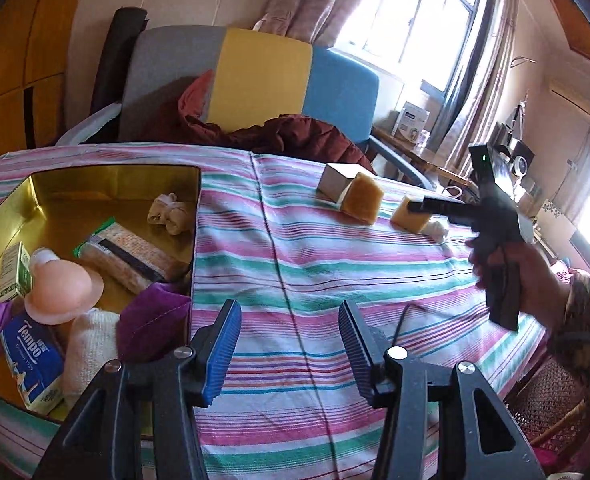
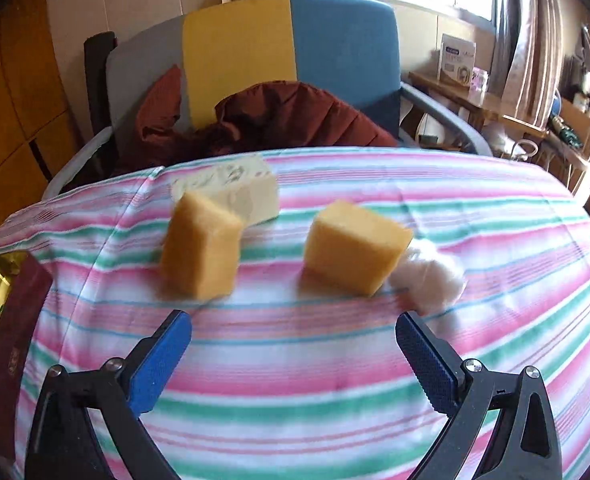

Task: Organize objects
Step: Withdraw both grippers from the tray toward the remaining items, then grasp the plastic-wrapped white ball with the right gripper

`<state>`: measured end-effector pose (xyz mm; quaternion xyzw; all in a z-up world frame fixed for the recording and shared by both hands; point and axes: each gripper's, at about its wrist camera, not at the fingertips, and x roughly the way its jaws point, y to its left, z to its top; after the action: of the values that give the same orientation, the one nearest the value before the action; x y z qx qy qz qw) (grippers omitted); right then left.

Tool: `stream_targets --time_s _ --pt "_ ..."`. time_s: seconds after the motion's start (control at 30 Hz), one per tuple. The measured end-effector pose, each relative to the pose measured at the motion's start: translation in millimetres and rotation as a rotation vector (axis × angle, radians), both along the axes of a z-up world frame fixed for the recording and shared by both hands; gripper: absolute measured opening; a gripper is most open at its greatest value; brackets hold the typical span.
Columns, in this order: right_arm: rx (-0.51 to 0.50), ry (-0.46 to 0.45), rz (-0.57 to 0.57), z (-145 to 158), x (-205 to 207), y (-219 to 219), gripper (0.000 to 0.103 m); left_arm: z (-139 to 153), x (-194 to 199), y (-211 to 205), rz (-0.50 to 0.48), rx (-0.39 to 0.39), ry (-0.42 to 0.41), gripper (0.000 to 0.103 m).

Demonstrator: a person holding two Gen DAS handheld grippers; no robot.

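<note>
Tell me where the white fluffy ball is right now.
In the right wrist view, the white fluffy ball lies on the striped cloth, touching the right-hand yellow sponge block, just ahead of the open right tongs.

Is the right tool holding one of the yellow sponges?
No, the right tool is open and empty, with both yellow sponges lying on the striped cloth ahead.

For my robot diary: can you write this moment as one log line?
left gripper: open, empty | right gripper: open, facing yellow sponges | gold tin: partly filled
</note>
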<state>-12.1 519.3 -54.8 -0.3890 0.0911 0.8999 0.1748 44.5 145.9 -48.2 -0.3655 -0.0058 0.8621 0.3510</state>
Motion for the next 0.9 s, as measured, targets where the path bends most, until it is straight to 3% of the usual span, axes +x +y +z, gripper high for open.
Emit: stream_targets --time_s 0.23,0.37,0.47,0.6,0.67,0.8,0.9 --pt "0.024 -0.059 -0.020 2.3 -46.9 46.8 0.103 -3.4 1.6 3.4 0.012 -0.041 -0.013 0.051" --pt "-0.045 -0.095 0.027 -15.6 -54.9 44.6 0.103 -5.0 3.8 11.6 -0.009 -0.065 -0.014 0.051" --pt "-0.041 -0.072 0.098 -14.7 -37.8 21.5 0.103 -6.3 4.9 19.7 -0.031 -0.076 -0.014 0.051" --pt "-0.101 -0.037 0.289 -1.6 2.0 -10.3 0.103 -9.1 4.4 29.3 -0.053 -0.080 -0.023 0.051" --pt "-0.078 -0.006 0.318 7.7 22.1 -13.1 0.103 -11.1 4.2 33.7 -0.063 -0.087 -0.031 0.051" --pt "0.009 0.036 0.209 20.4 46.6 16.9 0.103 -14.0 3.8 39.6 -0.072 -0.094 -0.045 0.051" --pt "0.079 -0.002 0.062 16.0 42.9 56.1 0.103 -15.3 3.5 42.4 -0.073 -0.092 -0.059 0.051"
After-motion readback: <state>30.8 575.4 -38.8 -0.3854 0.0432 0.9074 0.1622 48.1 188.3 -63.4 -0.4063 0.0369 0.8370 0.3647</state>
